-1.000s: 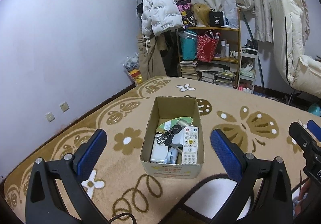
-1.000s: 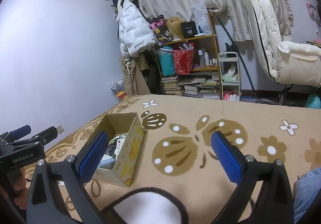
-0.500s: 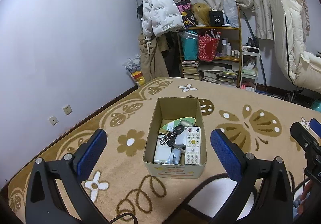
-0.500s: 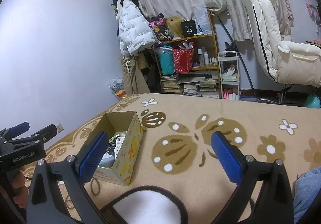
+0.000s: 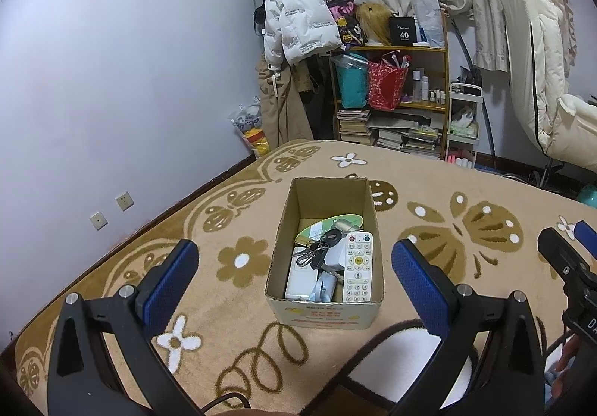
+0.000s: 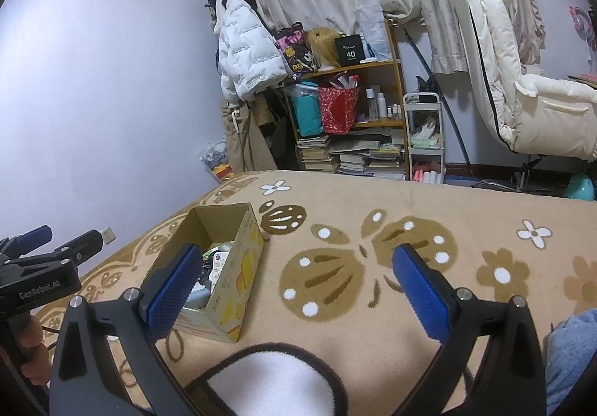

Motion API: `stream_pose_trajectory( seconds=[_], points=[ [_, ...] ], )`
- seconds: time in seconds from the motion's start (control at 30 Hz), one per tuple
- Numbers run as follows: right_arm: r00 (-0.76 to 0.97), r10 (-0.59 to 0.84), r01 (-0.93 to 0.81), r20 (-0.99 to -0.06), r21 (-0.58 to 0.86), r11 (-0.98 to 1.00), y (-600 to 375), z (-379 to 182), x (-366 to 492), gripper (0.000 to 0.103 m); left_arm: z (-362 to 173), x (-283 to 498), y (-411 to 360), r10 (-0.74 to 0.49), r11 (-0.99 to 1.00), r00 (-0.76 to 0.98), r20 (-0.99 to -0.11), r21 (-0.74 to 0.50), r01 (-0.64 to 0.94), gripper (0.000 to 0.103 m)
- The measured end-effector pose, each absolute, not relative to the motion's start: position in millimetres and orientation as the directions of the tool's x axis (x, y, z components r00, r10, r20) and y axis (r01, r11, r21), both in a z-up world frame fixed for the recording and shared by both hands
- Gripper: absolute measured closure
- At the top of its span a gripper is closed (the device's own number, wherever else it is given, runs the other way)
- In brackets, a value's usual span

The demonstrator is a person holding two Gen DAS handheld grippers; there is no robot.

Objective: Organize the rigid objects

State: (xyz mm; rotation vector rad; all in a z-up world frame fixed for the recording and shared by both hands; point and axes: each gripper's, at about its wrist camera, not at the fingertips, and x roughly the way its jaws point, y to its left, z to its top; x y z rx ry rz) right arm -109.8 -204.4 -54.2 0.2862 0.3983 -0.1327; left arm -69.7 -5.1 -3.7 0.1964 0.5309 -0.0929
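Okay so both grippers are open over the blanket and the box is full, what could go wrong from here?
1. The keys lie tangled over the white remote and charger; lifting one could drag others out.
2. The cardboard box sits on a soft blanket, so it may tip or slide.
3. The left hand-held gripper and right hand-held gripper are close together and could collide.

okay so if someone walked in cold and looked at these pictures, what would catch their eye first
Probably the open cardboard box in the middle of the butterfly-patterned blanket, crammed with a white remote, keys and other small items. Next, the open left gripper framing the box, and the white puffer jacket hanging beside the cluttered shelf.
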Motion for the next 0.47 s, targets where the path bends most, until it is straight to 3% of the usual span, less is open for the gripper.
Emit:
stream_pose_trajectory(
  seconds=[0.47],
  points=[
    [0.912, -0.072, 0.184, -0.404, 0.246, 0.952, -206.8, -55.0, -113.7, 0.000, -10.3, -73.4, -12.3, -0.045, 0.970, 0.849, -0.527, 0.180, 0.163, 0.001]
  ],
)
